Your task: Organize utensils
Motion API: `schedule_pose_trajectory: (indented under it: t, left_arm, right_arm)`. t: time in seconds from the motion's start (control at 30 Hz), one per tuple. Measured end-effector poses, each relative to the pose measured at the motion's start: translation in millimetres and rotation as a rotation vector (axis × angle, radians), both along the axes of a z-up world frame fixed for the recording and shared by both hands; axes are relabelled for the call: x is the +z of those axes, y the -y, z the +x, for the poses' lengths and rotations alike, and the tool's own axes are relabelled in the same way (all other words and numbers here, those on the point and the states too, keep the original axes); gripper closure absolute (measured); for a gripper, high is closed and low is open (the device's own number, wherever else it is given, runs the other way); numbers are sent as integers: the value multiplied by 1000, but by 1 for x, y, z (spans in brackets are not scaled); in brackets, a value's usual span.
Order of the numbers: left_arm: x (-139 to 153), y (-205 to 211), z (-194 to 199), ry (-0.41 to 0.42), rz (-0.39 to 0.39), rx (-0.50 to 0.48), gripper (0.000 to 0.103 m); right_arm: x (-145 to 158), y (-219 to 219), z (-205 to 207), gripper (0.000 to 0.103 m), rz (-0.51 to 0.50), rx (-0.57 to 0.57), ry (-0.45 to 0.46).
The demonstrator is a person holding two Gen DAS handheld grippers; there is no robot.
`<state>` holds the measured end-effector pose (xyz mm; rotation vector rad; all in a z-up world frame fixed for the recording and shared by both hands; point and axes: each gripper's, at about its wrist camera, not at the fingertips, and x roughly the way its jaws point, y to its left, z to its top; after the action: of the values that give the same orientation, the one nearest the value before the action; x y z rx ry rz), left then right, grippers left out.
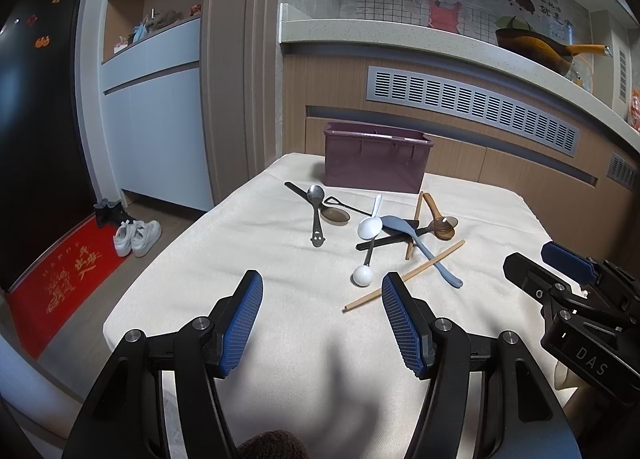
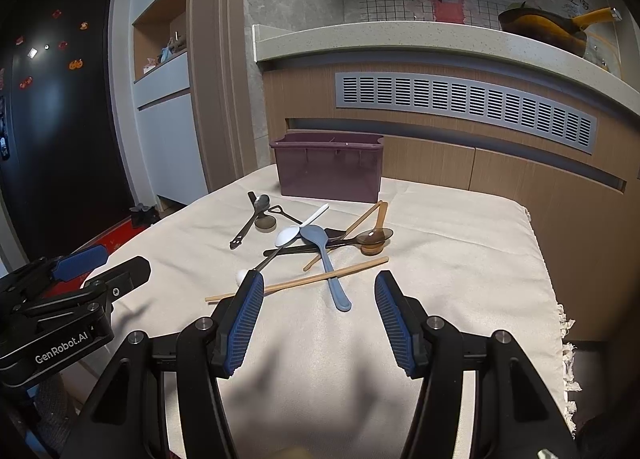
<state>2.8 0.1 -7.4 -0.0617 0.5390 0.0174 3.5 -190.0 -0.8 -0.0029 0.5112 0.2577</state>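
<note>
Both grippers hover over the near part of the cloth-covered counter (image 2: pixel 460 259), jaws spread wide and empty: left gripper (image 1: pixel 322 323), right gripper (image 2: pixel 318 319). The utensils lie loose in a pile at mid-counter, in front of the purple utensil holder (image 1: pixel 376 159) at 12 o'clock.

Handling, as a judgement: all items appear light and rigid. The steel spoon (image 1: pixel 316 215) and the plastic spoons look smooth and liable to slip, so grip each across the handle, not the bowl. The thin chopsticks give little surface to grip.

Orientation, right wrist view:
- Nearest chopstick (image 2: pixel 304 279): long axis runs 8 to 2 o'clock, crossing under the blue-grey spoon's handle.
- Blue-grey spoon (image 2: pixel 326 263): bowl toward 11 o'clock, handle end toward 5 o'clock, nearest the right gripper.
- White spoon (image 2: pixel 298 229): bowl toward 8 o'clock, handle toward 2 o'clock.
- Steel spoon: set apart at 10 o'clock, bowl pointing away.

The overlapped items may shift when one is lifted.
</note>
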Motion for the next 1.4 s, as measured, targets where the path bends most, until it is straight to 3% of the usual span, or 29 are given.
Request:
schedule_pose_trajectory:
  t: [1.4]
  left_arm:
    - [-6, 0, -1, -10, -5, 1, 40]
  right_arm:
    - [-1, 1, 1, 47, -1, -1, -10]
